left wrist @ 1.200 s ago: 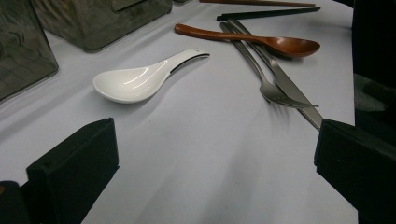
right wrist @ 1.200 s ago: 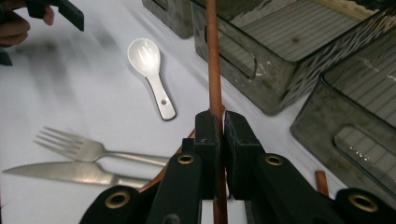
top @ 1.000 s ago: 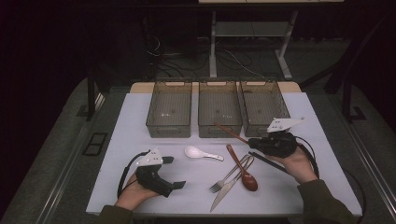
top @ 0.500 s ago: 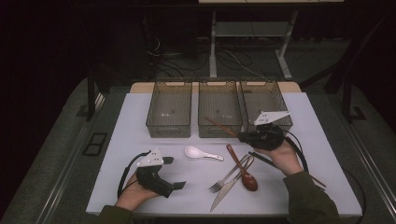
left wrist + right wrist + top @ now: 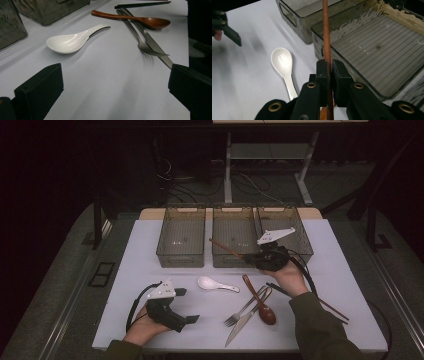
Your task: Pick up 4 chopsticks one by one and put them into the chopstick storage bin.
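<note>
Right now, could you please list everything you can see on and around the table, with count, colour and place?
bins: three, smoky clear, side by side at table's far edge
white spoon: one, white, table centre
wooden spoon: one, brown, right of centre
fork: one, metal, beside the wooden spoon
knife: one, metal, near front edge
brown chopstick: one, held over the middle bin
dark chopstick: one, black, by the person's right forearm
table: one, white
left gripper: one, black, front left, fingers open
right gripper: one, black, fingers shut on brown chopstick
</note>
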